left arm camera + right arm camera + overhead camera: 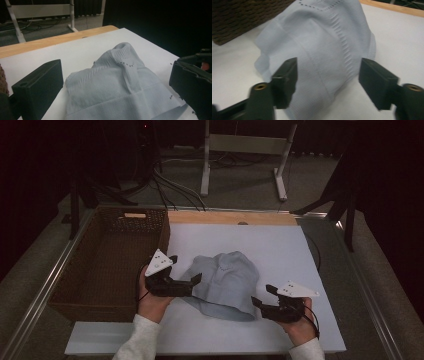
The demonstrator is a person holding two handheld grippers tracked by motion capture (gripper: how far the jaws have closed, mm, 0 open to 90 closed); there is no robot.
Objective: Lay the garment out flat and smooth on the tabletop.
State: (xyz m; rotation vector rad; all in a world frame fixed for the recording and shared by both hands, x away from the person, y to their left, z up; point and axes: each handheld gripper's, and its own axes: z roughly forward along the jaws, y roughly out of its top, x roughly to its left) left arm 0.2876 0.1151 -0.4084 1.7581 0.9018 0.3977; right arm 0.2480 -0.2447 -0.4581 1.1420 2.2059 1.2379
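Observation:
A pale blue-grey knitted cloth (227,280) (120,87) (324,42) lies rumpled in a heap on the white board (280,250). It has ribbed bands and a row of small holes near its top. My left gripper (186,268) (115,75) is at the cloth's left edge, open, its black jaws wide apart on either side of the heap without pressing it. My right gripper (262,295) (329,72) is at the cloth's near right corner, also open, with the fabric's edge lying just beyond the gap between its jaws.
A dark wicker basket (162,232) (237,17) stands to the left of the board, close to the left hand. A wooden strip (230,217) (50,41) runs along the board's far edge. Beyond it are a metal stand (205,170) and floor cables (170,187).

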